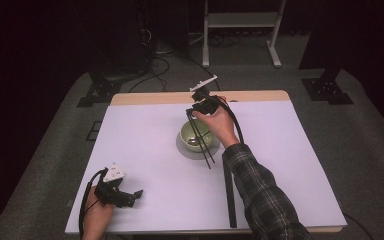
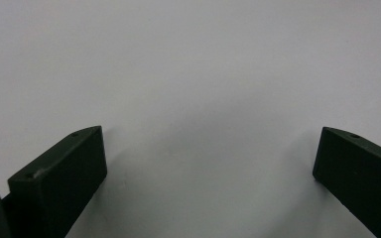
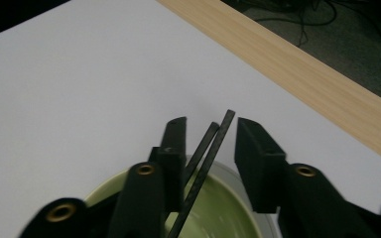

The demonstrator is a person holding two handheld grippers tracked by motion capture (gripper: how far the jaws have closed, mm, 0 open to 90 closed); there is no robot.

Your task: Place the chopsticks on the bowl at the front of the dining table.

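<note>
My right claw (image 3: pixel 211 136) sits over the far rim of the bowl (image 3: pixel 218 213), jaws narrow with the chopsticks (image 3: pixel 209 148) between them. The sticks lean on one jaw, a slim gap to the other, so I can't tell if they're gripped. They slant down across the bowl (image 1: pixel 196 135). My left claw (image 2: pixel 211 158) gapes wide over bare sheet (image 2: pixel 188 74).
</note>
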